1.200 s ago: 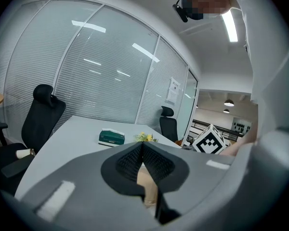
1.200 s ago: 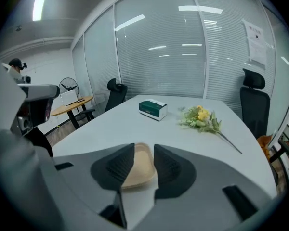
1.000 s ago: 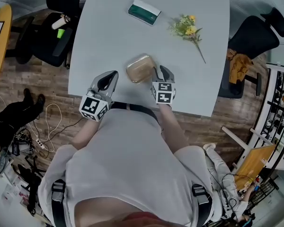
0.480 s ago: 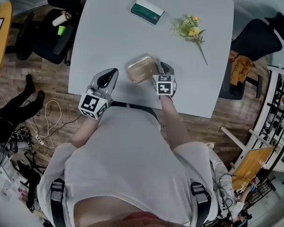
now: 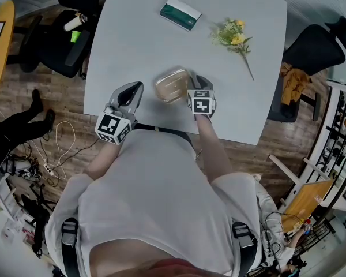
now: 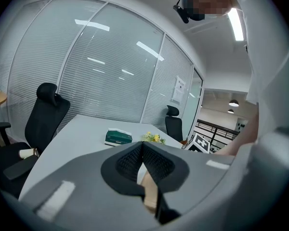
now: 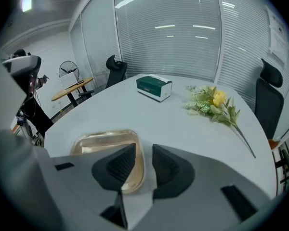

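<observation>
The right gripper (image 5: 196, 81) sits just right of the frame's centre in the head view, at the right edge of a shallow tan tray (image 5: 170, 85) that lies flat on the white table (image 5: 138, 39). In the right gripper view its jaws (image 7: 143, 153) straddle the tray's (image 7: 106, 141) near right rim, one jaw over the tray's inside and the other outside it. Only a narrow gap shows between them, so they seem to be clamped on that rim, though the contact itself is hard to make out.

The left gripper (image 5: 132, 88) is left of the tray and apart from it, over the table's near edge. In the left gripper view its jaws (image 6: 142, 146) meet at the tips with nothing between them.

Toward the top of the head view, a green box (image 5: 180, 13) lies on the table well apart from the tray. A sprig of yellow flowers (image 5: 235, 37) lies to the right of the box. A black office chair (image 5: 311, 45) stands at the table's right side.
</observation>
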Tool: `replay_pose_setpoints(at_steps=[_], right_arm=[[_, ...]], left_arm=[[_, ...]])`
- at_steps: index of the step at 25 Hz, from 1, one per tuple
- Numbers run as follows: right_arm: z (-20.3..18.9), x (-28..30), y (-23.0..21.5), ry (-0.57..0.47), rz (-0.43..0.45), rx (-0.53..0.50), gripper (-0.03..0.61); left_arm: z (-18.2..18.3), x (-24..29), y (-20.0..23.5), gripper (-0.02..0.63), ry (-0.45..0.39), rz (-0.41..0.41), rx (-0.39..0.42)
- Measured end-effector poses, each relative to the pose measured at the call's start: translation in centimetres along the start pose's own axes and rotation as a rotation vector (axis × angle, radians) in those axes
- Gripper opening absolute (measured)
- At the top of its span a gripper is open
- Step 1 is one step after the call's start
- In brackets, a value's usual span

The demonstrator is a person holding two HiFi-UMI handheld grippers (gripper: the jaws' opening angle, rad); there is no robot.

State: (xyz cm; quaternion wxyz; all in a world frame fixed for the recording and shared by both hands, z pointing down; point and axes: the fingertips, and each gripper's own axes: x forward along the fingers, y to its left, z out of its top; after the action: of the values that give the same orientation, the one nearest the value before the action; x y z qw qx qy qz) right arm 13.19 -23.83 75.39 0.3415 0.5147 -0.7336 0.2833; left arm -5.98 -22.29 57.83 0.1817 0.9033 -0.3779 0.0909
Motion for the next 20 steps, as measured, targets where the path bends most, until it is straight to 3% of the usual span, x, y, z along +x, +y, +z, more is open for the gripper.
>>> replay_pose_setpoints(at_steps=[16, 20], right_arm=[[-0.48, 0.71, -0.38, 0.023, 0.01, 0.034, 0.097], [-0.48, 0.73, 0.15, 0.025, 0.033, 0.031, 0.052]], left_arm=[[-0.26, 0.2, 0.47, 0.011, 0.006, 0.006, -0.007], [-0.29, 0.32, 0.5, 0.011, 0.007, 0.005, -0.007]])
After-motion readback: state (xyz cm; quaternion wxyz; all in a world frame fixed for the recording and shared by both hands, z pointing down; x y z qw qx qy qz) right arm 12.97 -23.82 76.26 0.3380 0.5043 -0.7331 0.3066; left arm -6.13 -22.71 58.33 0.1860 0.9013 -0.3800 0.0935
